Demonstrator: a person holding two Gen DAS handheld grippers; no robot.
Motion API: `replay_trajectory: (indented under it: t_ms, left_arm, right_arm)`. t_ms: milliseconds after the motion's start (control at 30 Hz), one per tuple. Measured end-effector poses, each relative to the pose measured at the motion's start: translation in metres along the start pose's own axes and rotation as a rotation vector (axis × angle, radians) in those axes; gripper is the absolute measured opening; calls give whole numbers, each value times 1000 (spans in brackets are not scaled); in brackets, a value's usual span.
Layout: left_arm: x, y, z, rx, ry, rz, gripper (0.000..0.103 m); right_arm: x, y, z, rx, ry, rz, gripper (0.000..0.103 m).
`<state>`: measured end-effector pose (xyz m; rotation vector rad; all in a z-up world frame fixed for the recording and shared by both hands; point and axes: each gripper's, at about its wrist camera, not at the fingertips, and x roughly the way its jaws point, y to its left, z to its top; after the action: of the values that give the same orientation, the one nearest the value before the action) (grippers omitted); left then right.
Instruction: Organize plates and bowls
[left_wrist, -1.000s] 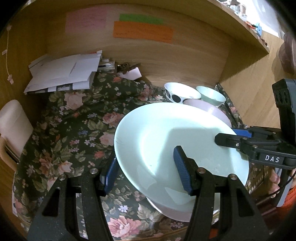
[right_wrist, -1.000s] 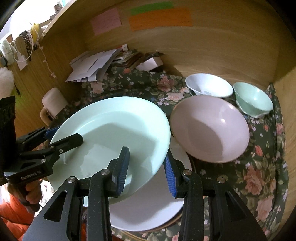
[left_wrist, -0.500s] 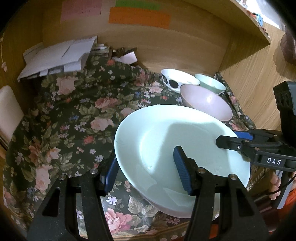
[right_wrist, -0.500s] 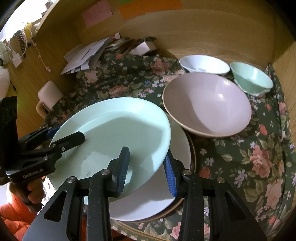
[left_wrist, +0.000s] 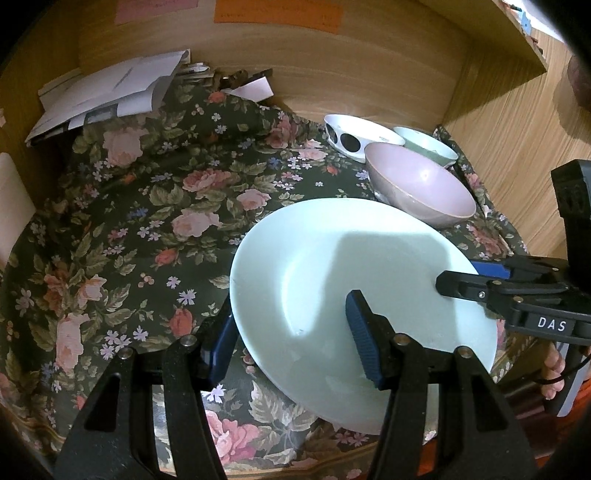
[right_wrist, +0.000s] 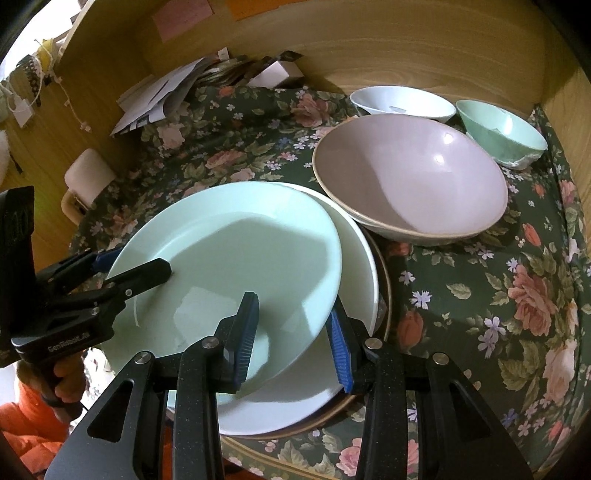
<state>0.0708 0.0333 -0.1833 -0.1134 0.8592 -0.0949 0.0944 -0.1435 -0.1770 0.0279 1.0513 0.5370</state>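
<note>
A pale green plate (left_wrist: 332, 280) (right_wrist: 229, 258) hangs tilted between both grippers. My left gripper (left_wrist: 291, 343) (right_wrist: 133, 264) is shut on its left rim, one pad under it and one on top. My right gripper (right_wrist: 291, 339) (left_wrist: 461, 275) is shut on the opposite rim. Just beneath lies a white plate (right_wrist: 354, 266) on a brown-rimmed plate (right_wrist: 386, 291). Behind them stand a large pink bowl (right_wrist: 406, 177) (left_wrist: 417, 188), a white bowl (right_wrist: 402, 99) with black dots on its side (left_wrist: 354, 136), and a small mint bowl (right_wrist: 498, 129) (left_wrist: 424, 144).
A dark floral cloth (left_wrist: 129, 221) covers the table inside a wooden alcove. Loose papers (left_wrist: 110, 88) (right_wrist: 159, 96) are piled at the back left. A cream object (right_wrist: 88, 173) sits at the left edge. A hand (right_wrist: 66, 384) with an orange sleeve holds the left gripper.
Both grippers have sunk with the green plate, bringing it closer to the white plate below. Both views tilt further down onto the table. The grips have not changed.
</note>
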Motion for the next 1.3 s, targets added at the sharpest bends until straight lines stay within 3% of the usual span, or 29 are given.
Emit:
replay_trajectory:
  t_ms: [1000,1300]
  left_arm:
    - [17,-5,-4,15,54,4,57]
    - [-2,-4,17,34,-5,15,59]
  right_arm:
    - [-15,-7,-8,13,-12,-30,34]
    - [-46,-16,3,21,-113,-95,35]
